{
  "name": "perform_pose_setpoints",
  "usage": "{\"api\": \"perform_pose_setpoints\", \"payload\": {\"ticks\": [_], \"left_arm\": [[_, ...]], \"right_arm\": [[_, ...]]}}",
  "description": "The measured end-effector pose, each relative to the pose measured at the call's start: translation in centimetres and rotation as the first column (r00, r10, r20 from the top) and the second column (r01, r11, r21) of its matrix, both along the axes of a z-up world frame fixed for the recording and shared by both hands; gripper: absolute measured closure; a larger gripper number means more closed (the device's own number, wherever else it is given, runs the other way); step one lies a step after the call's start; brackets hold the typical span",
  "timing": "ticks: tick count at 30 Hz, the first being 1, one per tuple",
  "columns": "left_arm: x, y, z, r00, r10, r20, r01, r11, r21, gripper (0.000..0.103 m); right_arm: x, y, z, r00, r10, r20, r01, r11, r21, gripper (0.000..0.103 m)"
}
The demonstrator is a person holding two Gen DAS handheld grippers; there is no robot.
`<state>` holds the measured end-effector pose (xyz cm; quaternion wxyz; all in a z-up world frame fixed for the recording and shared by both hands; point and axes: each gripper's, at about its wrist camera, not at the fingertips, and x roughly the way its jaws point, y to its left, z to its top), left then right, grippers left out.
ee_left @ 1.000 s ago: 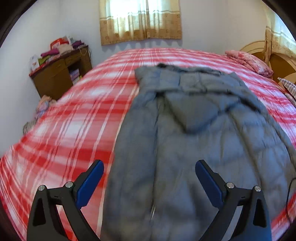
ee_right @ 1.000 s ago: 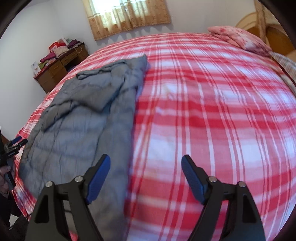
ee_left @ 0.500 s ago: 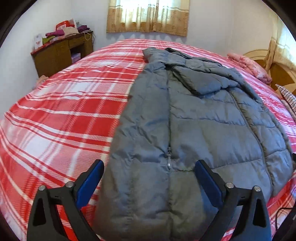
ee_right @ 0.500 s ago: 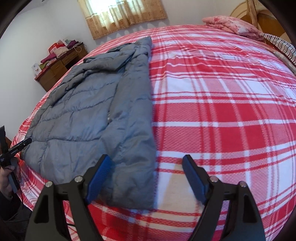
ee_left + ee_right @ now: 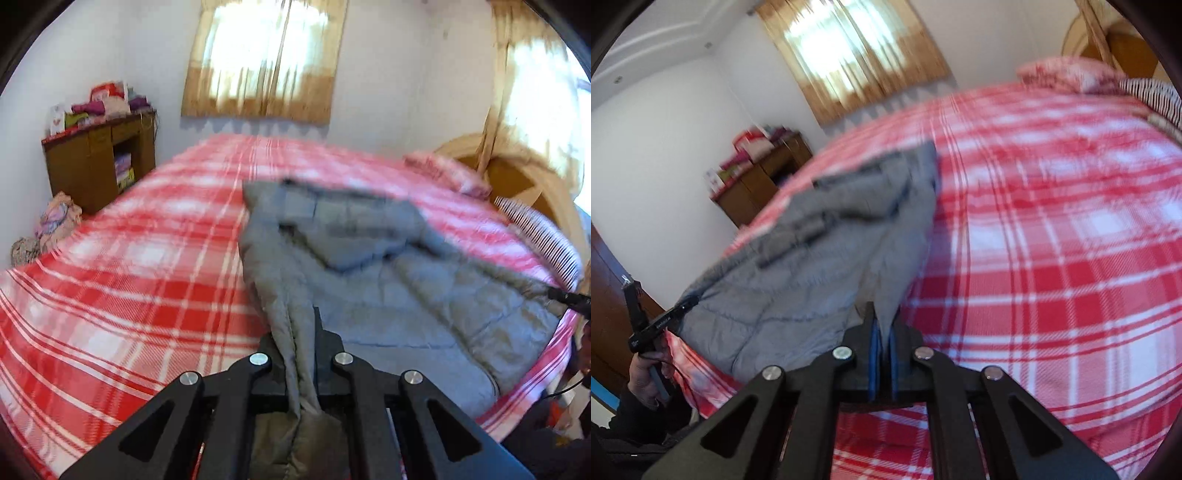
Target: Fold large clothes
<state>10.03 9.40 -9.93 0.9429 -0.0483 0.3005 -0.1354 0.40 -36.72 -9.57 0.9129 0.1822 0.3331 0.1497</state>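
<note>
Left wrist view: the left gripper [image 5: 300,354] has its fingers squeezed tight on the hem of the gray coat [image 5: 388,280]. The cloth is bunched up between them and runs down past the black arms. From there the coat spreads away over the bed [image 5: 140,266]. Its hood lies flat near the middle. The far end is blurry. The bed has a red and white checked cover. The other gripper shows as a small dark tip at the right edge, touching the coat's hem.

Right wrist view: the right gripper [image 5: 881,334] has its blue fingers [image 5: 873,343] pinched shut on another bit of the hem. A thin fold of gray cloth goes up from between them. The coat is lifted at this end and slopes off to the left. The left gripper holds the hem's other corner at the left side, with a hand under it.

Past the coat, a brown cabinet [image 5: 96,162] stands by the wall with bright things piled on top. A window with tan curtains [image 5: 264,59] is behind the bed. A pink pillow [image 5: 1067,75] and a striped one [image 5: 535,236] lie by the wooden headboard [image 5: 517,173].
</note>
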Motion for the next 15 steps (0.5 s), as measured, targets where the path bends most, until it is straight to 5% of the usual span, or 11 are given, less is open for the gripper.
{"api": "perform_pose_setpoints", "payload": {"ticks": [3, 7, 10, 15], "left_arm": [[-2.3, 0.8, 4.2, 0.997, -0.016, 0.074, 0.021, 0.998, -0.067, 0.098], [-2.9, 0.7, 9.0, 0.98, -0.006, 0.197, 0.012, 0.999, -0.029, 0.098], [1.8, 0.0, 8.9, 0.975, 0.015, 0.222, -0.023, 0.999, 0.035, 0.098], [13.1, -1.8, 4.8, 0.982, 0.062, 0.176, -0.082, 0.991, 0.104, 0.095]], "right_arm": [[-1.9, -0.6, 3.9, 0.995, -0.006, 0.095, 0.004, 1.0, 0.019, 0.096], [-0.7, -1.2, 8.0, 0.978, -0.03, 0.207, 0.022, 0.999, 0.043, 0.096], [5.4, -1.7, 8.6, 0.97, -0.058, 0.236, 0.05, 0.998, 0.04, 0.096], [19.1, -1.6, 6.2, 0.973, -0.12, 0.195, 0.122, 0.993, 0.0, 0.097]]}}
